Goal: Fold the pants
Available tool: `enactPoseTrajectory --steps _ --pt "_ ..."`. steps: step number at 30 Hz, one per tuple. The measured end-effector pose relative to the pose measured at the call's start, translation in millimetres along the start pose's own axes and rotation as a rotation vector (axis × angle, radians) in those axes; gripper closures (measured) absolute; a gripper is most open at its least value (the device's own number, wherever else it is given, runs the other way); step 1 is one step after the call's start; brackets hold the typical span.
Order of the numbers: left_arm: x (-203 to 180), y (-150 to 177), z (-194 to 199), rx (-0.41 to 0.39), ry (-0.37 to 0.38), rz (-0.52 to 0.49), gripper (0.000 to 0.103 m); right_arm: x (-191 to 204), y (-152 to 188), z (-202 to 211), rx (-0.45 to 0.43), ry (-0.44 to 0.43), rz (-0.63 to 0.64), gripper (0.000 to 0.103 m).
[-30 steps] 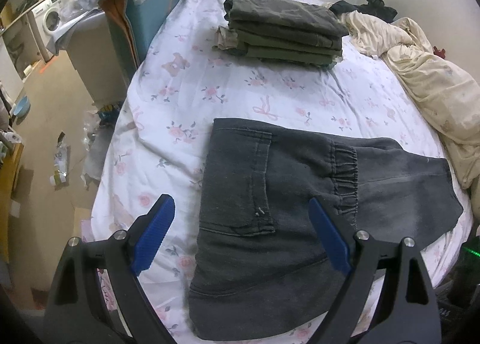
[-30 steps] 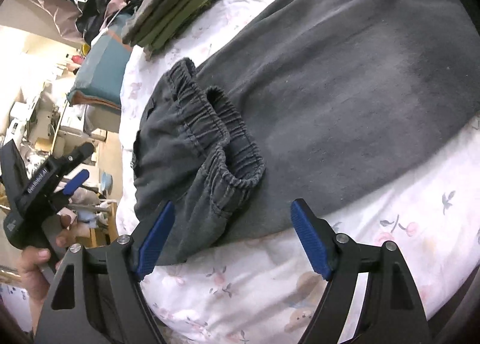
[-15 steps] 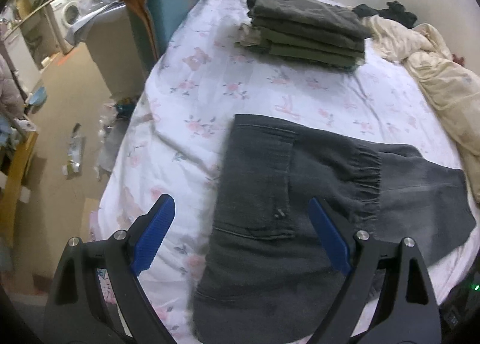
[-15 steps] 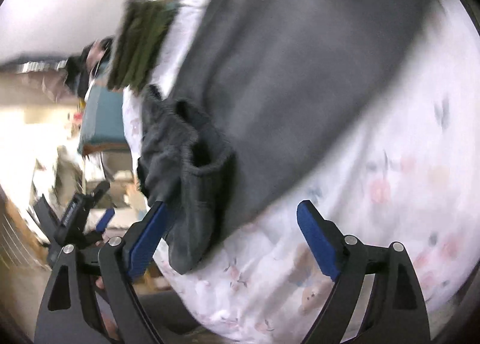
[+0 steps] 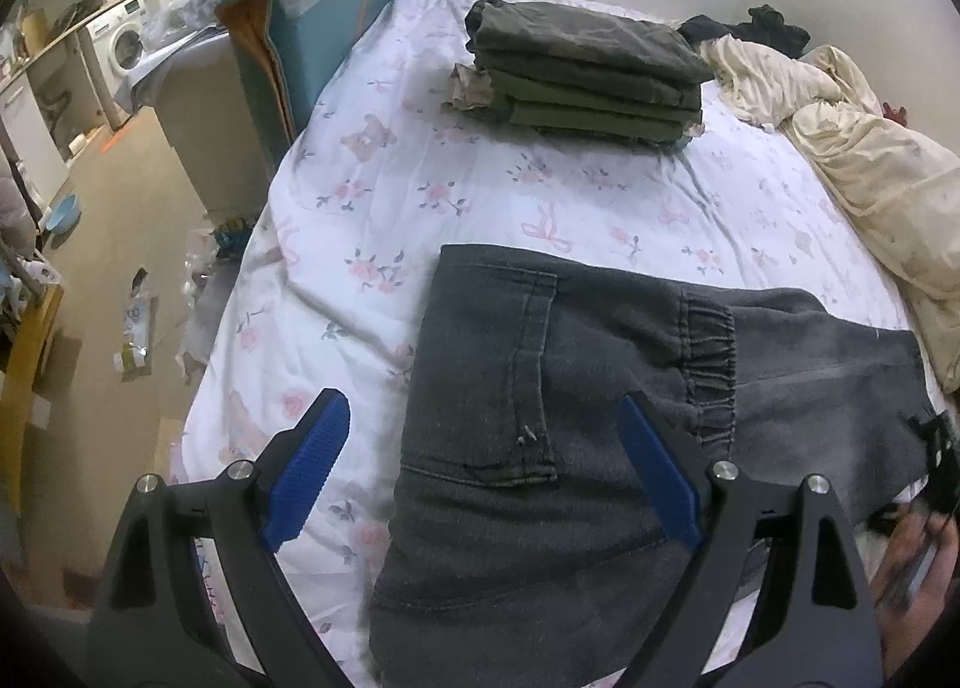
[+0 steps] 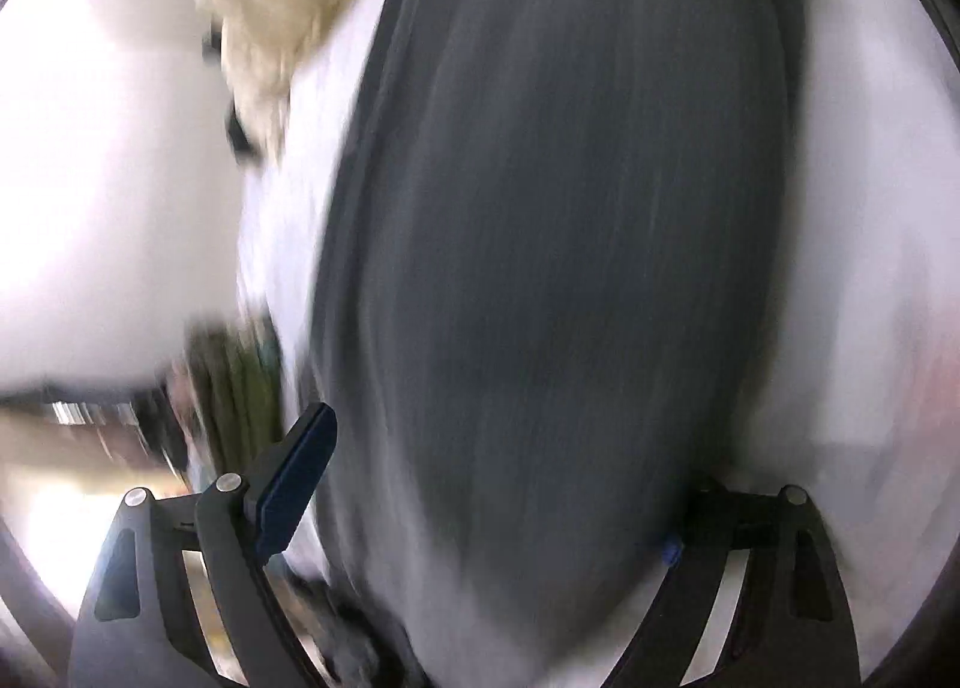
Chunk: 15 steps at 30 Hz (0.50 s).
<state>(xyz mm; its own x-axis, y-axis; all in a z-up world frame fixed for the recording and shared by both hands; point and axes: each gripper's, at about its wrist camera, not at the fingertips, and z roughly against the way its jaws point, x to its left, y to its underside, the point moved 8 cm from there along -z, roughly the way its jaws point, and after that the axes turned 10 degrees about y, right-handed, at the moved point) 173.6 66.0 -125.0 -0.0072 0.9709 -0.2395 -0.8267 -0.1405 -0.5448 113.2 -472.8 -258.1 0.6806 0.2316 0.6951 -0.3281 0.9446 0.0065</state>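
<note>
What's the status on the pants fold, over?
Left gripper open above the pants. Right gripper open, view blurred. Pants partly folded on the bed. Nothing in the way.

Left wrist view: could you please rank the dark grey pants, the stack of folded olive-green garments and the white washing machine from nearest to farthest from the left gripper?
Measured from the left gripper:
1. Dark grey pants, directly beneath and between the open jaws.
2. Stack of folded olive-green garments, farther up the floral bedsheet, centre-right.
3. White washing machine, off the bed, far upper left.

No readable text, labels, brands or numbers in either view, right wrist view heavily blurred
</note>
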Motion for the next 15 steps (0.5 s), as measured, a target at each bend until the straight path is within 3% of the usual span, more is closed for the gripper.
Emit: enactPoseTrajectory --steps 4,6,8,10,11,13,15 --pt "2 0 -9 0.023 -0.003 0.009 0.014 1 -67 24 -0.167 0.02 -0.032 0.016" --pt "0 1 -13 0.035 -0.002 0.004 0.014 -12 -94 38 -0.266 0.066 -0.067 0.024" --pt "-1 2 -14 0.04 0.0 -0.001 0.014 -31 -121 51 -0.341 0.099 -0.111 0.036" --pt "-4 3 -15 0.044 0.01 -0.01 0.014 -46 -138 62 -0.393 0.138 -0.136 0.06" --pt "-4 4 -15 0.043 0.006 -0.018 0.014 -50 -141 66 -0.409 0.149 -0.153 0.067" --pt "-5 4 -15 0.046 -0.004 -0.03 0.014 -53 -144 74 -0.435 0.142 -0.174 0.098" --pt "-7 4 -16 0.053 0.013 -0.016 0.014 -33 -141 85 -0.469 0.19 -0.061 0.099"
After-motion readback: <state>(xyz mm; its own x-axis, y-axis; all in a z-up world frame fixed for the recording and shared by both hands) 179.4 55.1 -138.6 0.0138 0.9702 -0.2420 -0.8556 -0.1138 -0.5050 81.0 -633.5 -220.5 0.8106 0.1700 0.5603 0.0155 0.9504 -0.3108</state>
